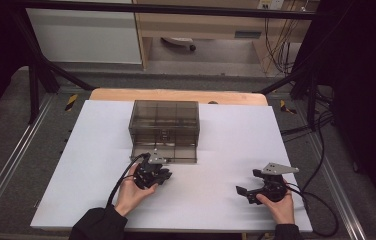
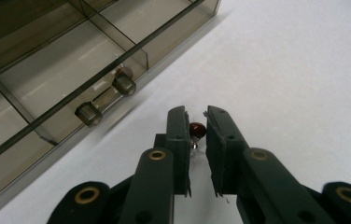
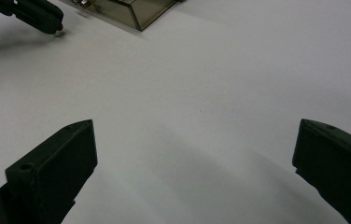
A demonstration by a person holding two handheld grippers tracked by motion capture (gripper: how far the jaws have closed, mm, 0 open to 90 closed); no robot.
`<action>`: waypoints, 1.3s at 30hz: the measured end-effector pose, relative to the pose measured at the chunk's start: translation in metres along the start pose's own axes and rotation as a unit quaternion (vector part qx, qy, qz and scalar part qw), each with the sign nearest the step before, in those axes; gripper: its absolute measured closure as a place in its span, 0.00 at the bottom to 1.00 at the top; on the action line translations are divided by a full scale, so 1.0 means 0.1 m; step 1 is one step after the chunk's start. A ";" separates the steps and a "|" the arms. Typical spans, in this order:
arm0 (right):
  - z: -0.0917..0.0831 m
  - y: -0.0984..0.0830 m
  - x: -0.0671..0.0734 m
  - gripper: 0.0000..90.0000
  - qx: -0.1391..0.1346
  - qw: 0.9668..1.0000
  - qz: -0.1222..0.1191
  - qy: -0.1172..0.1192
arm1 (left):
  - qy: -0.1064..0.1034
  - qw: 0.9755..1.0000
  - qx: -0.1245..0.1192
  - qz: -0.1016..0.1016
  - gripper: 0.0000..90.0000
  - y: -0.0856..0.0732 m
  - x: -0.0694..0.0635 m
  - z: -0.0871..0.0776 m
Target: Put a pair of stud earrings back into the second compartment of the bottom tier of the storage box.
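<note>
- A smoky, see-through plastic box (image 1: pixel 164 129) with inner dividers sits on the white surface (image 1: pixel 236 145), toward its far middle; everything else here is placed from that box.
- The box has a drawer front facing the person, and in the left gripper view a clear bar handle (image 2: pixel 106 96) with two stubby ends juts from that front (image 2: pixel 47 84), low down near the white sheet.
- The left gripper (image 1: pixel 152 172) is held in the person's left hand (image 1: pixel 132 192) just in front of the box's near left corner, close to it but not touching it as far as I can see.
- In its own view the left gripper (image 2: pixel 197 140) has its jaws nearly together, with only a narrow slot between them, and a small dark red bead-like thing (image 2: pixel 197 129) on a thin silvery stem sits in that slot near the tips.
- Whether the jaws truly press on the red piece or only flank it, I cannot tell; it lies a little out from the box's handle, over the bare white sheet.
- The right gripper (image 1: pixel 256 189), with a grey three-cornered plate on top, is in the right hand (image 1: pixel 279 205), well off to the near right of the box.
- In the right gripper view its jaws stand wide apart, nothing between them but white surface (image 3: pixel 201 116).
- That same view catches a corner of the box (image 3: pixel 136 11) at the top and the tip of the other gripper (image 3: pixel 43 16) just beside it.
- Dark sleeves (image 1: pixel 96 226) reach in from the near edge.
</note>
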State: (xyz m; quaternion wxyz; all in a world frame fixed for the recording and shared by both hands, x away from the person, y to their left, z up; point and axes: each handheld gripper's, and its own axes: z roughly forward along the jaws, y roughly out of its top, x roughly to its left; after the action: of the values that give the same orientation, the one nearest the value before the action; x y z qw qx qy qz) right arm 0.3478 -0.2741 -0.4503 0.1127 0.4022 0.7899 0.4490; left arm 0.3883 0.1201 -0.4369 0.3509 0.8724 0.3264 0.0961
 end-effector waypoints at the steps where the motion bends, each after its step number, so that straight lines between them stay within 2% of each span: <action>1: 0.00 0.00 0.00 0.01 0.000 1.000 0.000 0.000 | -0.001 1.000 0.000 0.000 0.88 0.00 0.00 -0.01; 19: 0.00 0.00 0.00 0.01 -0.001 1.000 0.000 0.001 | -0.005 1.000 -0.004 -0.007 0.88 0.05 0.01 -0.16; 39: 0.00 0.00 0.00 0.01 0.000 1.000 0.000 0.000 | -0.003 1.000 -0.009 -0.010 0.88 0.15 0.08 -0.34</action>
State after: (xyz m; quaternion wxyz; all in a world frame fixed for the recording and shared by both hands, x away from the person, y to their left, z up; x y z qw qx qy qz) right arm 0.3477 -0.2741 -0.4504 0.1124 0.4024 0.7900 0.4488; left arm 0.3885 0.1357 -0.4015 0.3608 0.8662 0.3330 0.0926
